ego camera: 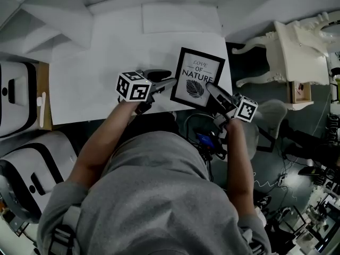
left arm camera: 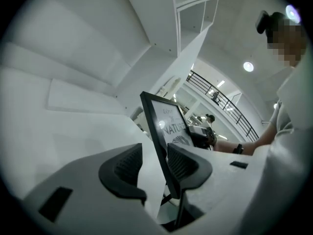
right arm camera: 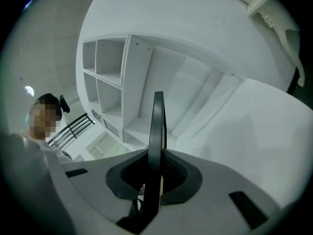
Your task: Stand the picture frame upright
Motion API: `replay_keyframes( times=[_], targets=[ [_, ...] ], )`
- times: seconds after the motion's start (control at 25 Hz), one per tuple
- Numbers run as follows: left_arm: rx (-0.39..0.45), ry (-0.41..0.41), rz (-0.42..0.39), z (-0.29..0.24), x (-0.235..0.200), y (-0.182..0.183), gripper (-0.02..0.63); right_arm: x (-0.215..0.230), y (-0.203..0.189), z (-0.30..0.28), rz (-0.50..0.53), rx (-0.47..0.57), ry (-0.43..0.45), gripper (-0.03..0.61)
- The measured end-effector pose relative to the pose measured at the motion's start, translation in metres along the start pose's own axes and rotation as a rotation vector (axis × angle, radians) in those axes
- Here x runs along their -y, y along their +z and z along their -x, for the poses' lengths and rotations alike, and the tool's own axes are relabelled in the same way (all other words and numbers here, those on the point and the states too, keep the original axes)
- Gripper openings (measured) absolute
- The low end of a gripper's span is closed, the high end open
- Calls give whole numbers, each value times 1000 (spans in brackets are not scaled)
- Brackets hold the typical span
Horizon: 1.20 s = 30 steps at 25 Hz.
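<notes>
R gripper [ego camera: 209,87] clamps picture frame [ego camera: 197,78]; L gripper [ego camera: 171,82] fingers [left arm camera: 124,168] apart round it.

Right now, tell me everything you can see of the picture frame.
The picture frame is thin, black-edged, rectangular, with a white print reading LOVE OF NATURE above a leaf. It is held tilted over the near corner of the white table. The right gripper's jaws clamp one side edge; the left gripper's jaws straddle the opposite edge, open.

Item: the white table [ego camera: 95,68] in front of me, plain matte top. On it: one flat white panel [ego camera: 180,17], at the table's far edge. Picture frame [ego camera: 197,78] over the table's near edge; whether it rests on the table I cannot tell.
</notes>
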<state>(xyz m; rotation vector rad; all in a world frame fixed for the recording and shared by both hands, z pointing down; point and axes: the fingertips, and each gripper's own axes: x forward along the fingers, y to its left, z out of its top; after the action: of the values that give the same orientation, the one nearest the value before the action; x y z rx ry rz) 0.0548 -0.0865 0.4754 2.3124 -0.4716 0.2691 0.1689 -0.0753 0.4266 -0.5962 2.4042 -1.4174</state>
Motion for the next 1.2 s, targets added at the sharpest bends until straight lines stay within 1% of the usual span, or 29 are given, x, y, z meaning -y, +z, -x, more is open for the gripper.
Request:
replay_keyframes(
  times=[0.08, 0.16, 0.4, 0.52, 0.64, 0.72, 0.8, 0.84, 1.04, 1.12, 1.2],
  targets=[
    [45, -14, 9, 6, 4, 12, 152, -7, 4, -4, 17, -7, 13, 60],
    [89, -36, 17, 10, 11, 21, 156, -16, 6, -10, 28, -10, 44, 61],
    [198, -122, 23, 22, 39, 40, 169, -36, 9, -21, 80, -54, 110, 60],
    [239, -127, 35, 26, 42, 44, 169, -45, 8, -26, 99, -84, 149, 60],
    [240, -109, 12, 27, 35, 48, 169, -49, 8, -37, 127, -122, 172, 61],
    [254, -105, 5, 36, 26, 59, 167, -50, 13, -51, 131, -130, 176, 61],
    [280, -117, 24, 46, 18, 71, 133, -50, 19, -67, 129, -129, 177, 61],
    [290, -125, 35, 50, 14, 75, 127, -50, 22, -73, 132, -130, 179, 61],
    [308, -132, 53, 64, 5, 85, 100, -49, 28, -92, 173, -121, 181, 61],
    [318, -141, 48, 69, 2, 87, 86, -44, 26, -98, 201, -124, 157, 61],
    [319, -143, 33, 71, -4, 86, 80, -35, 20, -105, 248, -154, 119, 63]
  ],
)
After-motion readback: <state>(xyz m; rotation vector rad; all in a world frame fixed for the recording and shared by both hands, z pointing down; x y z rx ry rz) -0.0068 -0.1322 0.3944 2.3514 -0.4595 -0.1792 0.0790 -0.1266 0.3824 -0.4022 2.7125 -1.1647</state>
